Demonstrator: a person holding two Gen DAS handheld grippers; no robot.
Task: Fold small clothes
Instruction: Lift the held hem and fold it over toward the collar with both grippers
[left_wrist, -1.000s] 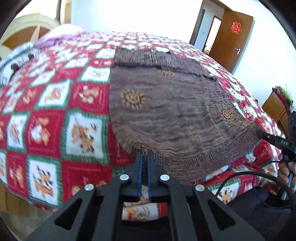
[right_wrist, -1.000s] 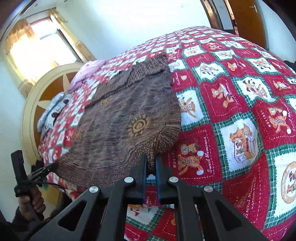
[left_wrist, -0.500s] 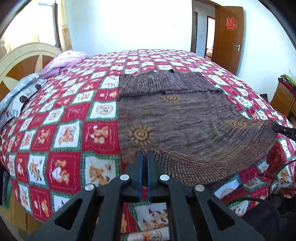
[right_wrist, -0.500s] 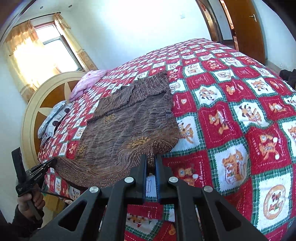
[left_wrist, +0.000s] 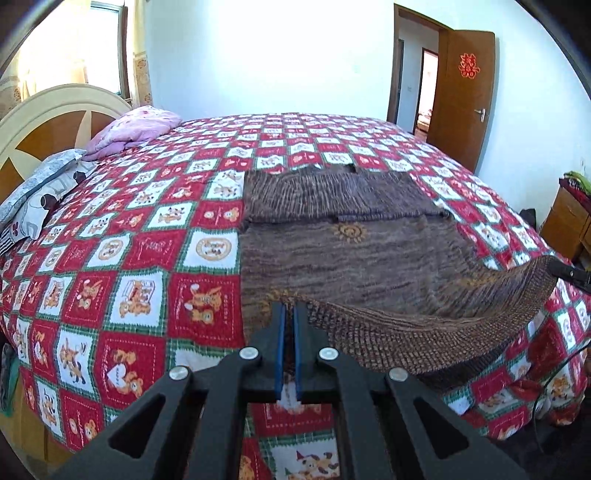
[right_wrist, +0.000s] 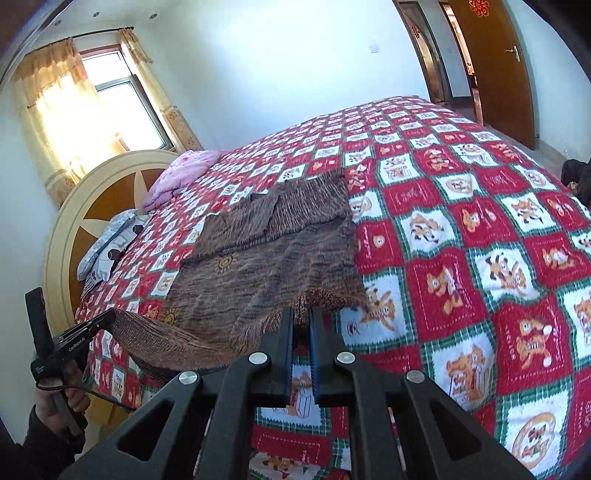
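Both jaws are clamped on the brown knit sweater's (left_wrist: 354, 266) hem: left gripper (left_wrist: 289, 308) and right gripper (right_wrist: 302, 312) angle downward, holding it above the quilt (left_wrist: 140, 266).

A coarse, ribbed brown knit sweater (left_wrist: 354, 258), matt and flecked with darker yarn, lies on a bed under a soft printed cloth quilt (left_wrist: 140, 266) in red, white and green checks. At the sweater's near hem, the left tongs (left_wrist: 289, 314) and right tongs (right_wrist: 302, 317) show matt black plastic fingers, blue rubbery pads and bright metal screw heads. Beyond the sweater, a smooth pink fabric pillow (left_wrist: 133, 129) rests against a painted and varnished wooden headboard (left_wrist: 48, 125); a glossy brown wooden door (left_wrist: 465, 99) stands behind.
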